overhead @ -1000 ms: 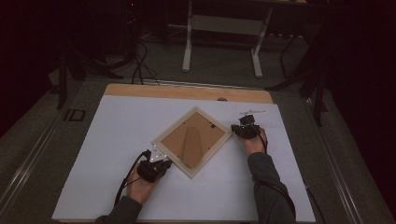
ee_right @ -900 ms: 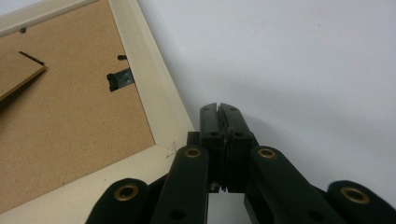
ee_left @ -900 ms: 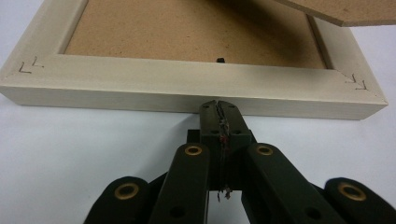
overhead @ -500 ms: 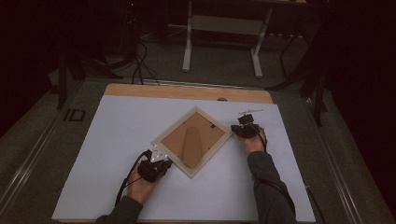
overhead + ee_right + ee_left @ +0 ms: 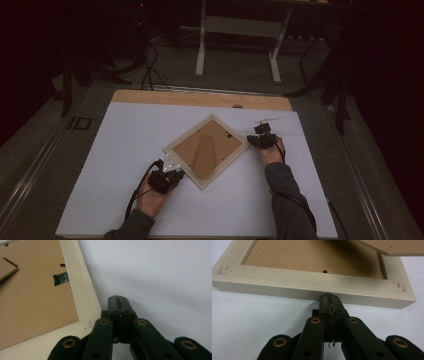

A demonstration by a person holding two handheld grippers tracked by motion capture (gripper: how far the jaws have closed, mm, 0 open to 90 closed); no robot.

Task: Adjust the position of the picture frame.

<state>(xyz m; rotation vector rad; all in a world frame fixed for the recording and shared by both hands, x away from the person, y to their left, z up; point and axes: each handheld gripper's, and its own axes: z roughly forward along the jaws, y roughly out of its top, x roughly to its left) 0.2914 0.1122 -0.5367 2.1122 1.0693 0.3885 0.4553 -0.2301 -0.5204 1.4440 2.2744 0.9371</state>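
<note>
High view: a dim room with a white stand (image 5: 235, 45) on the floor beyond the table, whose white surface (image 5: 125, 145) has a bare wooden strip (image 5: 200, 98) along its far edge. A picture frame (image 5: 206, 151) lies face down near the middle of the white surface, turned diamond-wise, its brown backing board and easel stand uppermost. Your left gripper (image 5: 167, 176) sits at the frame's near-left edge; your right gripper (image 5: 261, 139) sits just beside its right corner.

Left gripper view: the picture frame (image 5: 312, 288) runs across in front of your left gripper (image 5: 329, 297). The jaws are clenched together with nothing between them, tips right against the cream outer edge. The easel stand's (image 5: 394, 246) tip overhangs at upper right.

Right gripper view: your right gripper (image 5: 117, 299) is likewise clenched on nothing and rests over the white surface (image 5: 160, 277), just beside the picture frame's (image 5: 82, 297) corner. A black turn clip (image 5: 60, 278) sits on the backing board (image 5: 32, 305).
</note>
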